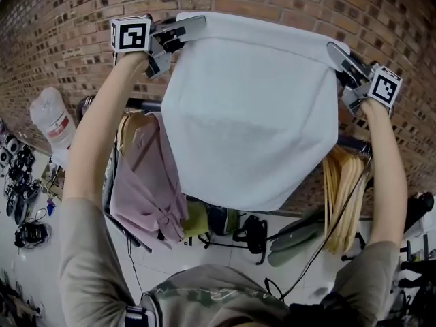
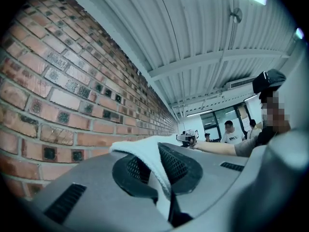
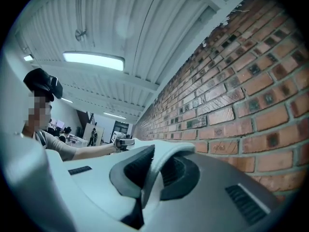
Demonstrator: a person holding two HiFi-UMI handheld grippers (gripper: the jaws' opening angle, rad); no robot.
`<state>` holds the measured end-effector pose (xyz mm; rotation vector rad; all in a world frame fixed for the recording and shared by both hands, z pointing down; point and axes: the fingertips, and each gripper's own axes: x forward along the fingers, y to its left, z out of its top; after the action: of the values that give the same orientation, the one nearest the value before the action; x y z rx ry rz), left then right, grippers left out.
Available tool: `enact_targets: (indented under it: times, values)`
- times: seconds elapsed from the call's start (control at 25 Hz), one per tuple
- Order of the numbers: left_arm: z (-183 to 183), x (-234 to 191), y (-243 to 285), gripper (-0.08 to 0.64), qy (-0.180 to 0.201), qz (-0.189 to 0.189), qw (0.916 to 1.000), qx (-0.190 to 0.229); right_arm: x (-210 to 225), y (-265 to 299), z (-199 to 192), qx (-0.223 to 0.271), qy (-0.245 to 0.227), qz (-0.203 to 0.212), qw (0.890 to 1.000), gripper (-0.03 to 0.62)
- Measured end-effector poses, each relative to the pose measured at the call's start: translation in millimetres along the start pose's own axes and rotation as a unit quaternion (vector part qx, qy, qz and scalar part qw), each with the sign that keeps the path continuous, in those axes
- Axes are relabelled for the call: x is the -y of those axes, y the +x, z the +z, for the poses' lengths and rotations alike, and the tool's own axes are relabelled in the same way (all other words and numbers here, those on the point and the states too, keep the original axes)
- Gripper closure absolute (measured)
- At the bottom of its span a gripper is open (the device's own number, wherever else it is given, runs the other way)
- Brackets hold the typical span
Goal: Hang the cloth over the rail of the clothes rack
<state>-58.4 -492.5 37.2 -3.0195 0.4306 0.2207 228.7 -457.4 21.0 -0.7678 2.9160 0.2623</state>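
A white cloth [image 1: 252, 114] hangs spread out between my two raised grippers, in front of the brick wall. My left gripper [image 1: 194, 24] is shut on its upper left corner; in the left gripper view the cloth's edge [image 2: 149, 156] is pinched between the dark pads. My right gripper [image 1: 335, 50] is shut on the upper right corner, where the cloth [image 3: 159, 166] folds between the pads. The black rail of the clothes rack [image 1: 142, 104] runs below and behind the cloth, mostly hidden by it.
On the rack hang a pink garment [image 1: 146, 182] at the left and wooden hangers [image 1: 344, 182] at the right. A brick wall [image 1: 272, 2] stands close behind. Bags and gear [image 1: 27, 234] lie on the floor at the left. Other people [image 2: 231, 132] stand far off.
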Motion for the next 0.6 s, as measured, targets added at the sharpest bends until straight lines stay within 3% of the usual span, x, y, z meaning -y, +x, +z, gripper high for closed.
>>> enact_targets:
  times: [0.4,0.52,0.6]
  values:
    - [-35.7,-22.5,4.1,0.543,-0.012,0.001,0.9994,-0.031,15.2,6.5,-39.3,-0.01,0.03,0.006,0.999,0.572]
    - [-56.9,-20.0,5.9,0.543,0.018,-0.026,0.9979,-0.057,25.3,7.7,-71.7,-0.046,0.062,0.009,0.997,0.572]
    - [-75.7,-22.8,4.6,0.543,0.016,-0.029,0.996,-0.083,31.1,9.4,-96.6,-0.084,0.086,0.002,0.993,0.572]
